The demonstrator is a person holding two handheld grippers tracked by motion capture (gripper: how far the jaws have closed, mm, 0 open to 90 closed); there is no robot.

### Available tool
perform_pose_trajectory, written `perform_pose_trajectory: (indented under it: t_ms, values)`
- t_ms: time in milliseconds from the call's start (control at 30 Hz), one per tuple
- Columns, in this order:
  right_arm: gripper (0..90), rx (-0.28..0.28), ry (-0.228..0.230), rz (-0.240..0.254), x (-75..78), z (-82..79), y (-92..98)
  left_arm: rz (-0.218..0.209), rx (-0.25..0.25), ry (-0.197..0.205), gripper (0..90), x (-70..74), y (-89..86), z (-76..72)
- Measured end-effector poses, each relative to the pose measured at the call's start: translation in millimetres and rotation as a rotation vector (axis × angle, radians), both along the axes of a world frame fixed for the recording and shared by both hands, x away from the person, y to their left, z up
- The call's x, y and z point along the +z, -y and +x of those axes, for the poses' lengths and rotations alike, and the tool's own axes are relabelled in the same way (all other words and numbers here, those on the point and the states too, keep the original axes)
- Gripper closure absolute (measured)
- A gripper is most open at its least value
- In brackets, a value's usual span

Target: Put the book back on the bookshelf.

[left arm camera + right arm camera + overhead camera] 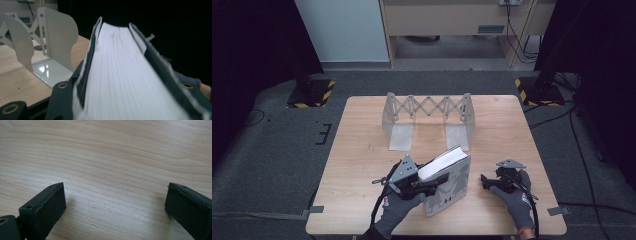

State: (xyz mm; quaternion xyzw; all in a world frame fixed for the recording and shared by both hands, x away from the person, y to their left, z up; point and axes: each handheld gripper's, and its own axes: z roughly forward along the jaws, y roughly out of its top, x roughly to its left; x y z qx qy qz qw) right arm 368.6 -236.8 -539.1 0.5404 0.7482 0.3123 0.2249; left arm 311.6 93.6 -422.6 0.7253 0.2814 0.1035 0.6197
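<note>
Book (447, 180) tilted, clamped in left tongs (439, 180); right tongs (115, 205) spread, nothing between.

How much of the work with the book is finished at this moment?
Done: the left tool has gripped the book and tilted it up off the table. In hand: the book sits between its jaws, page edges showing. Left: the expandable book rack holds nothing, so probably the book goes there. The right tool rests open, idle.
</note>
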Motion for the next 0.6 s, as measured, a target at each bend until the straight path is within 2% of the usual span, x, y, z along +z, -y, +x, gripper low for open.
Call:
perform_pose_trajectory:
  t_ms: [300, 433, 600]
  values:
    - [3.6, 0.001, 0.001, -0.001, 0.0, 0.1, 0.1, -0.011, -0.006, 0.006, 40.1, 15.3, 4.0, 4.8]
    - [3.6, 0.001, 0.002, -0.001, -0.1, 0.1, 0.0, -0.009, -0.026, -0.001, 36.9, 20.1, 6.6, 8.6]
    - [3.6, 0.001, 0.001, -0.001, -0.1, 0.1, 0.1, 0.029, -0.035, -0.013, 36.3, 23.4, 12.3, 13.1]
